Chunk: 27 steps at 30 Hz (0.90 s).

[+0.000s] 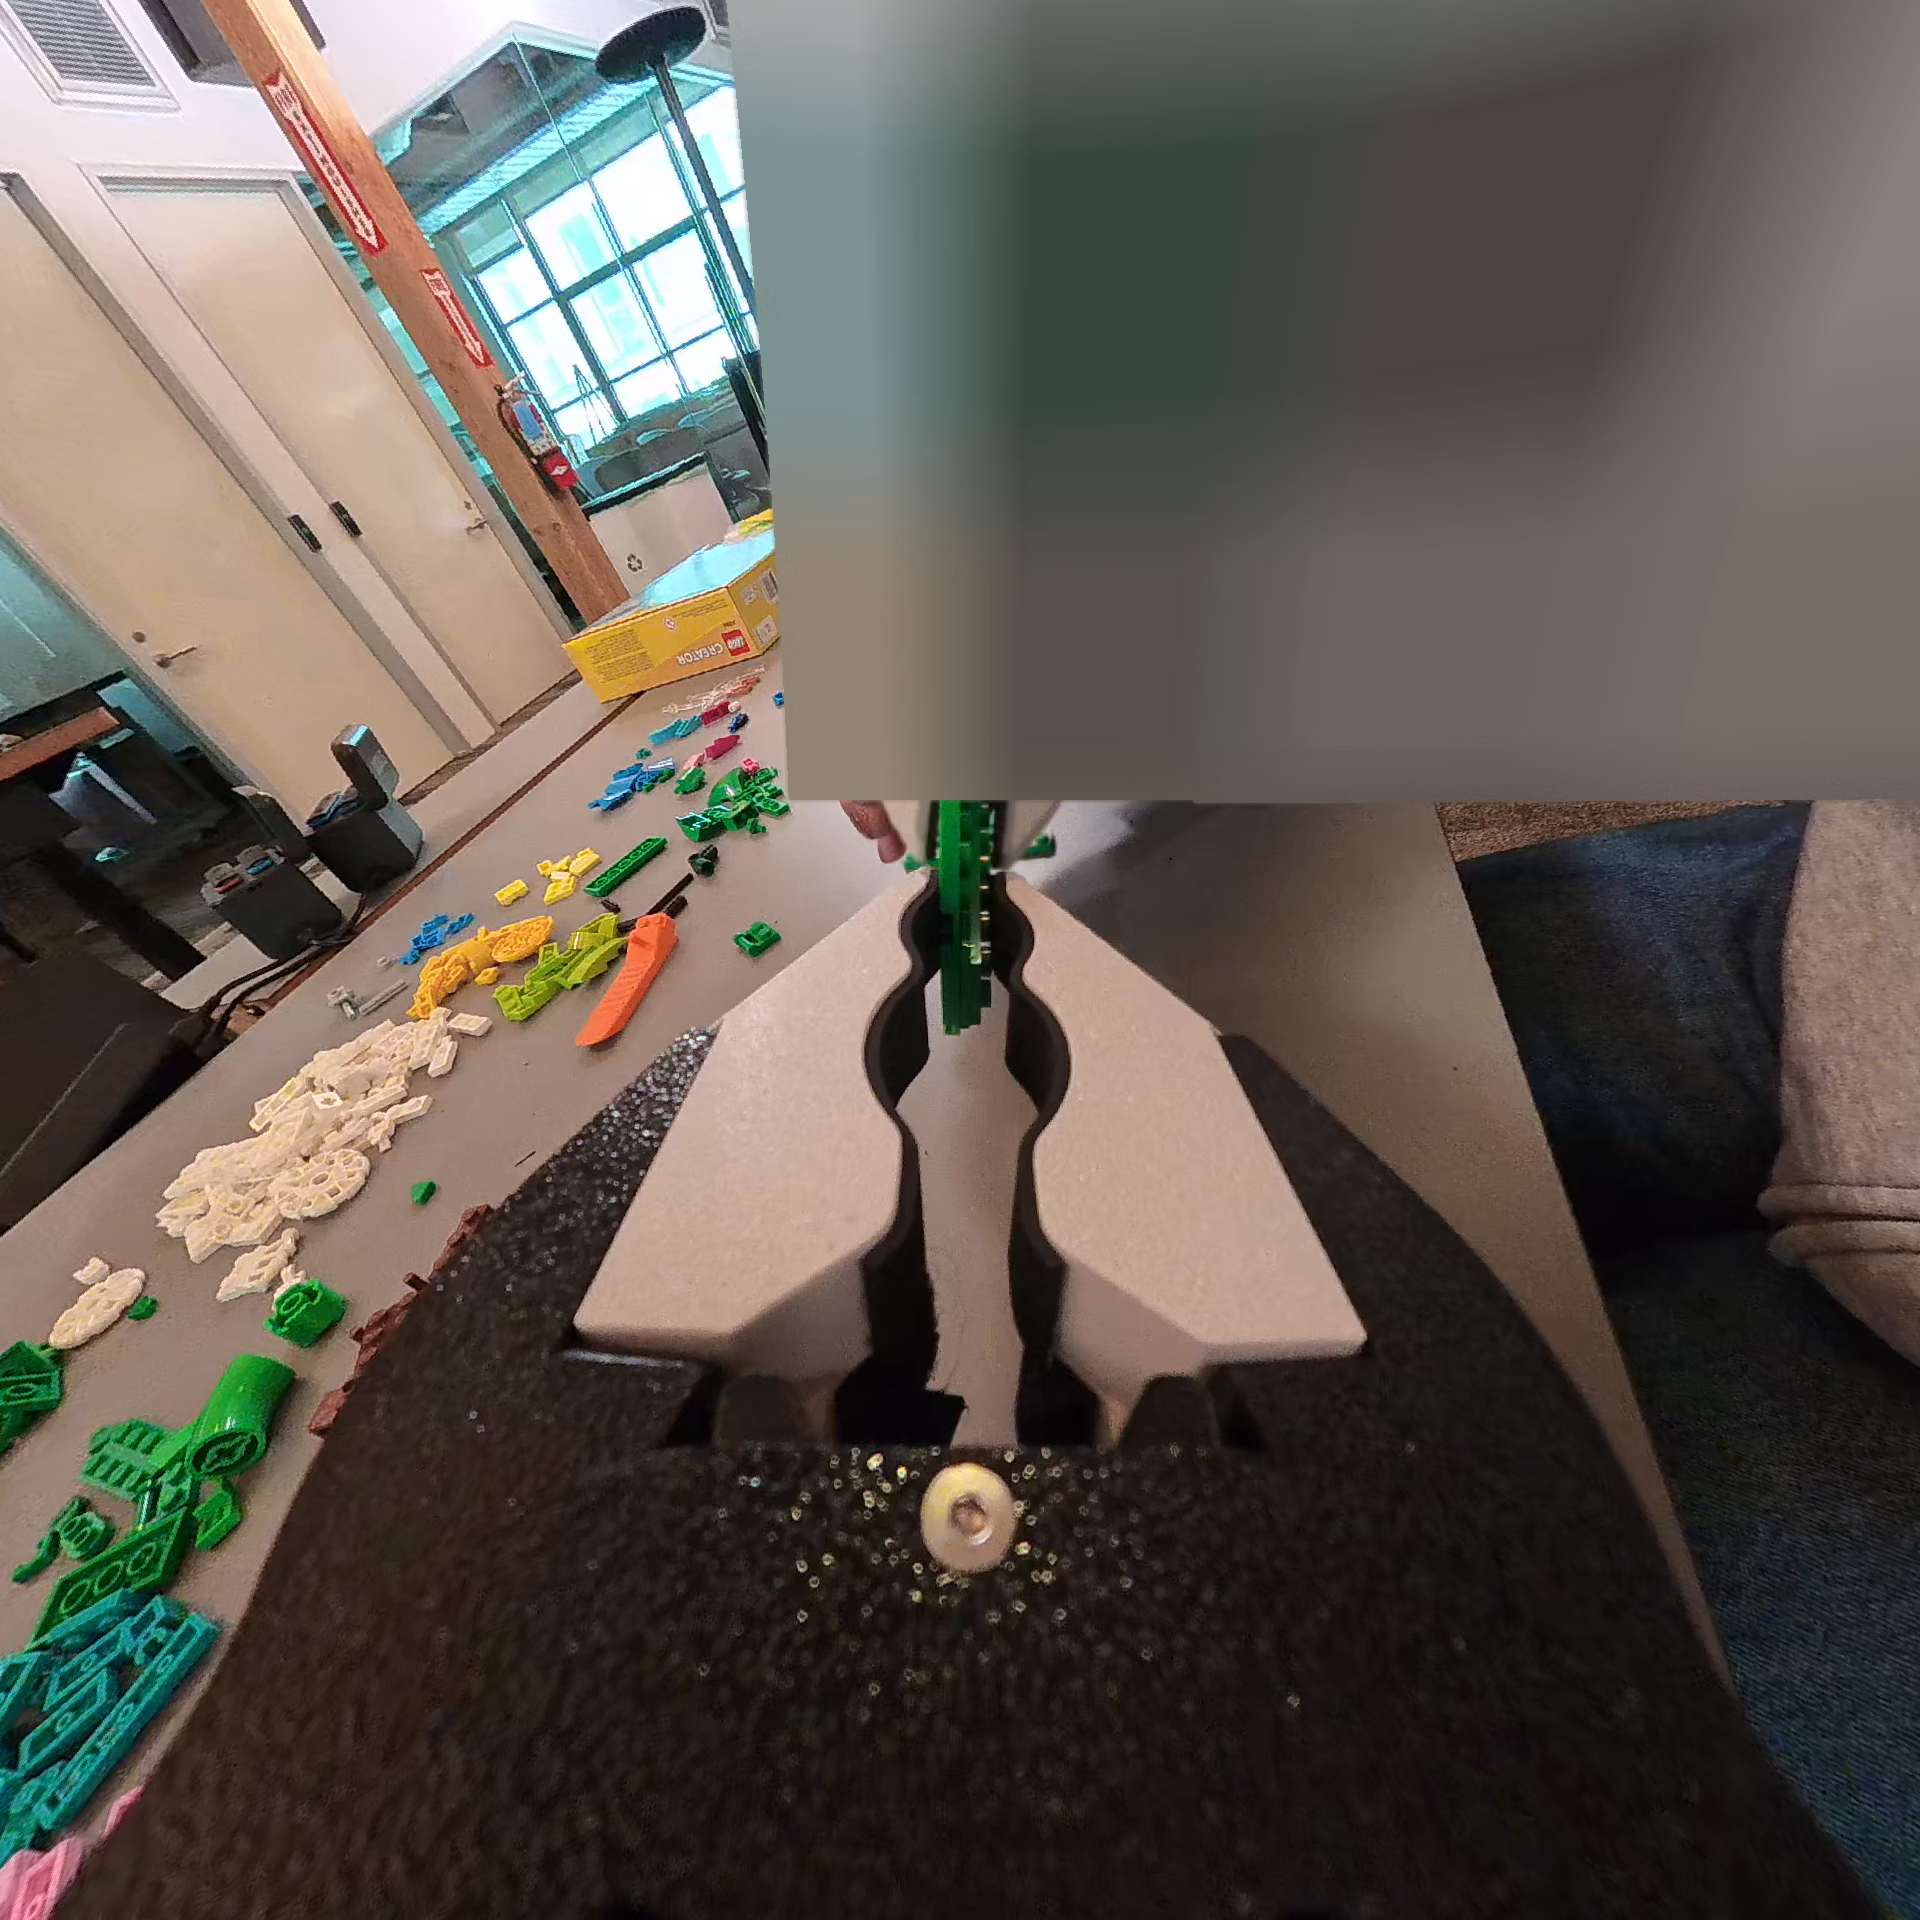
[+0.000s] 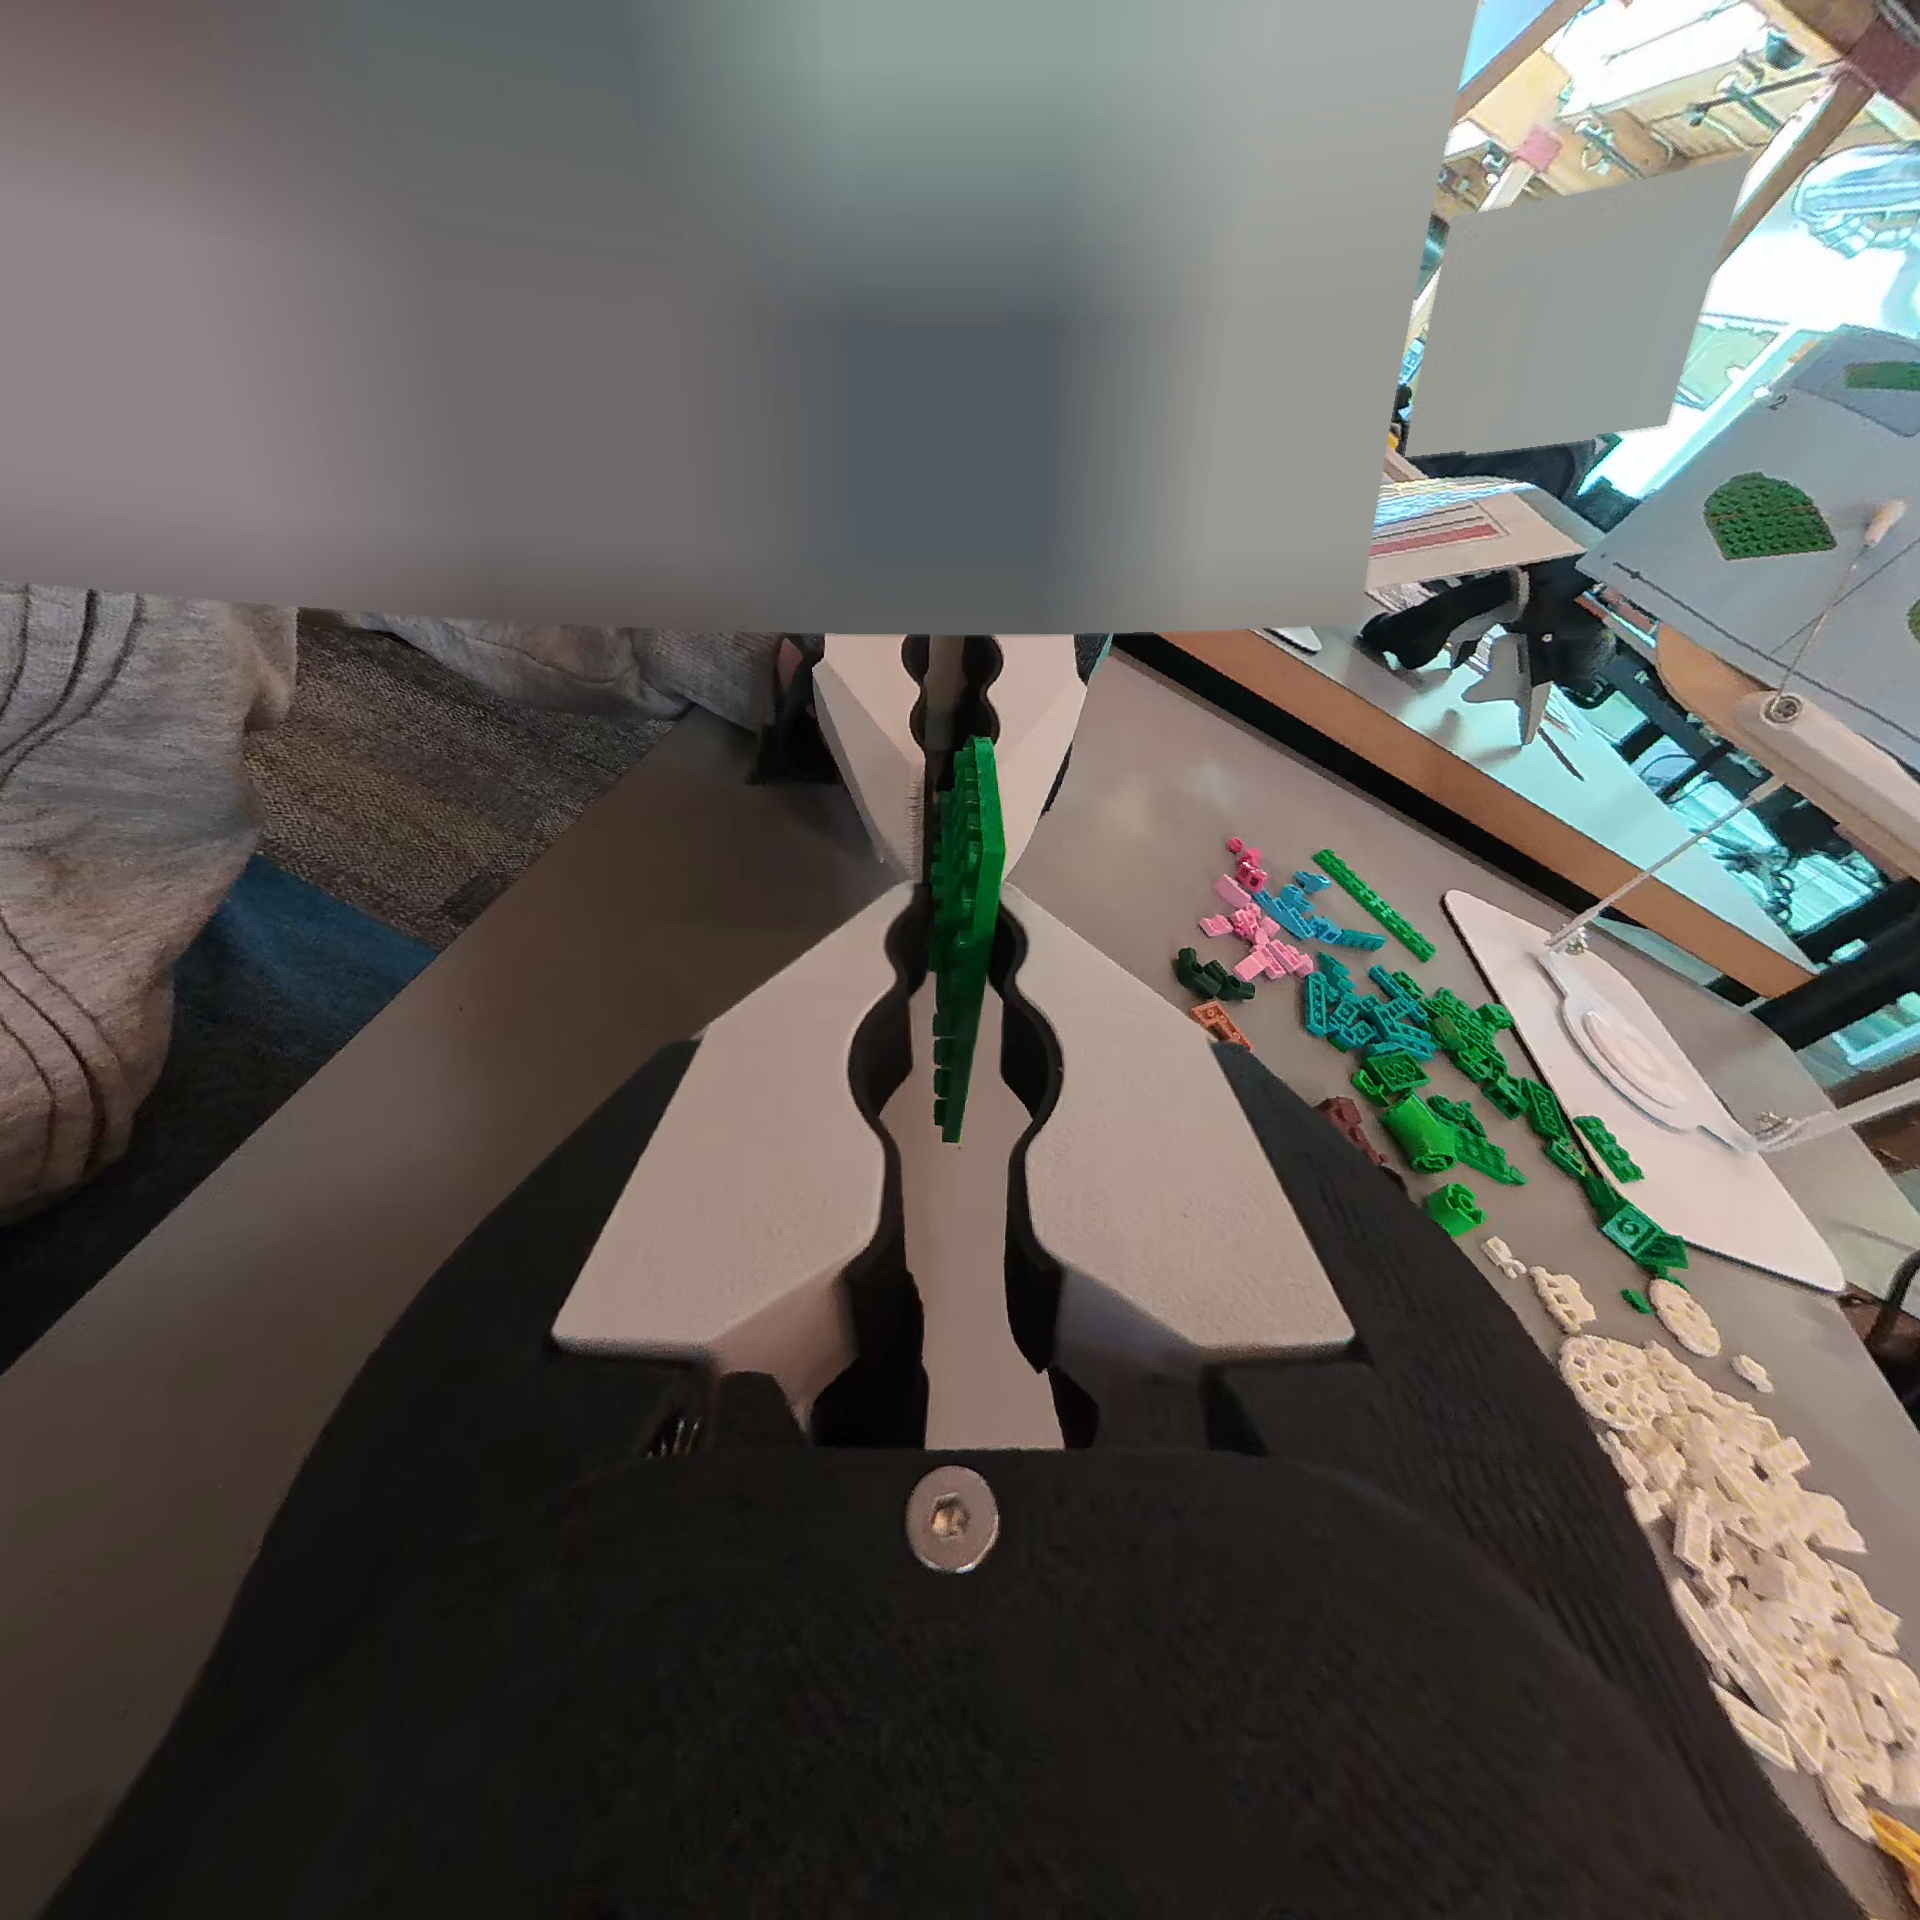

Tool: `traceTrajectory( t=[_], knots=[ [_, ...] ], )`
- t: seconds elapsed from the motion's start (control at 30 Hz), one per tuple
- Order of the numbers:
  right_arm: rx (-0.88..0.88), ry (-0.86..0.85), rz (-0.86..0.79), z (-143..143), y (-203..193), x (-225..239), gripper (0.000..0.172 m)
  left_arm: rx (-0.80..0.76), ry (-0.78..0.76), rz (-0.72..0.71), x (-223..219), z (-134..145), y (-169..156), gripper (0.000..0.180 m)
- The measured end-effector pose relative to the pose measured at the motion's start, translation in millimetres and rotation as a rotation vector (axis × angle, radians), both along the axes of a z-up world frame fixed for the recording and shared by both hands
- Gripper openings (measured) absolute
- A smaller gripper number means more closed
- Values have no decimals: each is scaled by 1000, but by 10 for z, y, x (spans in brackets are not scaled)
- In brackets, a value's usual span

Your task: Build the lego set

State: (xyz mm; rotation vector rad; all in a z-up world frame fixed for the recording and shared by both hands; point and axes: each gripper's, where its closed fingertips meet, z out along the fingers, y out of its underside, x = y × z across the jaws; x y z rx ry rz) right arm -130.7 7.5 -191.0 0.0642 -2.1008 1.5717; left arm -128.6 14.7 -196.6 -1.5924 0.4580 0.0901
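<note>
A green studded plate assembly stands edge-on between the fingertips of my left gripper, whose pads press on its two faces. In the right wrist view the same green plate sits between the pads of my right gripper, which is closed on its near end. The left gripper faces it from the far side, closed on the far end. The two grippers meet tip to tip above the grey table. A person's fingertip shows just beyond the left gripper's tips.
Sorted piles of loose bricks lie left of the left gripper: white, green, yellow and lime, plus an orange separator tool and a yellow box. A white board with a stand lies at the right. A person's legs are at the table edge. The grippers are tip to tip, or close to it.
</note>
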Motion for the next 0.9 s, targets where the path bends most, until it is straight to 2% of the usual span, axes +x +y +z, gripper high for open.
traceTrajectory(
  t=[0.33,0.4,0.43,0.57,0.7,0.77,0.87,0.9],
  knots=[
    [-6,-3,2,13,-9,-2,8,7,-6,-6,3,9,-4,5],
    [-7,-1,-6,6,-3,-12,20,10,-12,-7,-1,16,-7,5],
    [5,-6,1,-14,-1,-4,20,13,-15,-8,-2,20,-9,5],
    [2,-14,8,-15,-4,-2,7,11,-11,-12,6,15,-7,5],
    [-5,-70,3,-12,2,-20,6,21,7,7,-8,16,-1,5],
    [-43,-108,-30,20,26,-78,6,48,19,64,-71,44,13,8],
    [-171,-218,-110,108,134,-228,6,100,128,246,-291,67,32,35],
    [-200,-293,-136,98,176,-281,6,88,175,295,-354,38,35,35]
  ],
)
